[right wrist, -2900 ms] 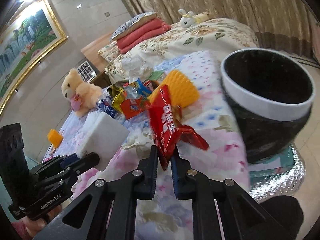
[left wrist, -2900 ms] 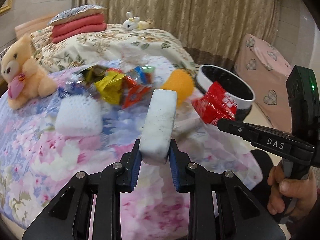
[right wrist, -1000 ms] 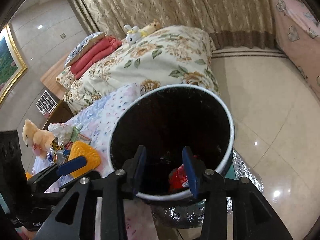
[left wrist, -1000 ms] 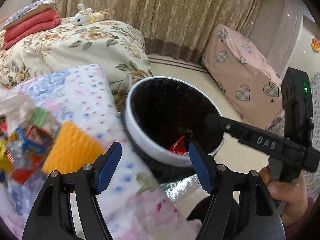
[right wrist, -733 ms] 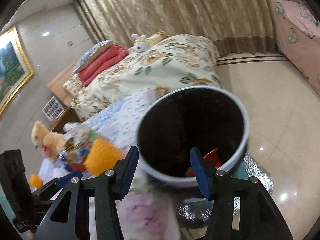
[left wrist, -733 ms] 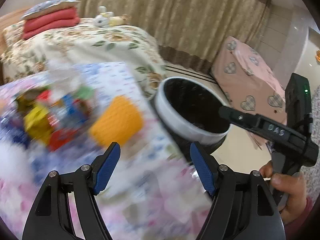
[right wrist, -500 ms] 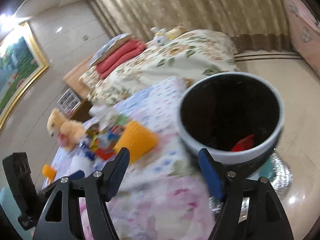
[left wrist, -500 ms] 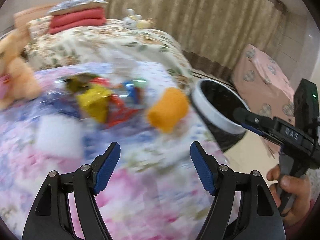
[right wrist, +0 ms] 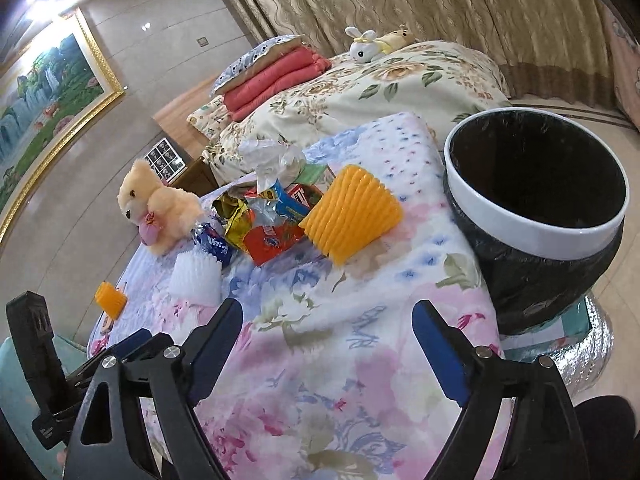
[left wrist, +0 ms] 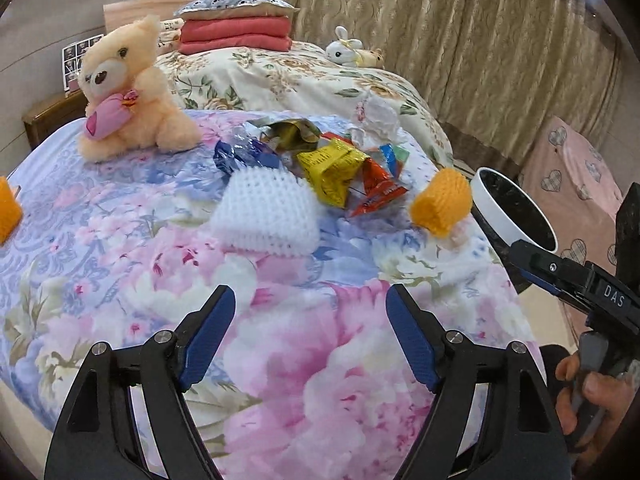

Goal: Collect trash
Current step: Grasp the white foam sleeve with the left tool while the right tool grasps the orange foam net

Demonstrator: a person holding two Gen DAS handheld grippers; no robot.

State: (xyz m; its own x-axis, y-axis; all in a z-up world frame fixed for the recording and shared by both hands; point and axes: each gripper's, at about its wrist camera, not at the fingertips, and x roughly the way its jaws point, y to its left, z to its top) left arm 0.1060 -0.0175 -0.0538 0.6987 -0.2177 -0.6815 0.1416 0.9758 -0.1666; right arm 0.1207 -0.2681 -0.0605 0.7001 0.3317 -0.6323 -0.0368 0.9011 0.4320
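A pile of snack wrappers [left wrist: 340, 168] lies on the flowered bedspread [left wrist: 304, 352], with a white foam net [left wrist: 266, 216] in front of it and an orange foam net [left wrist: 440, 208] to its right. The pile [right wrist: 268, 220] and the orange net [right wrist: 352, 212] also show in the right wrist view. The trash bin [right wrist: 536, 216], white-rimmed with a black liner, stands off the bed's right edge. My left gripper [left wrist: 310, 340] is open and empty above the bedspread, short of the white net. My right gripper [right wrist: 328, 340] is open and empty, left of the bin.
A teddy bear [left wrist: 128, 92] sits at the back left. Another orange net [right wrist: 110, 300] lies at the far left. A second bed [left wrist: 288, 76] with folded red blankets [left wrist: 236, 34] and a toy rabbit [left wrist: 344, 50] stands behind. A pink heart-patterned cover [left wrist: 572, 176] is right.
Both grippers let go of a white foam block and a red wrapper over the bin, opened, and swung back left over the bed. The red wrapper lay in the bin.
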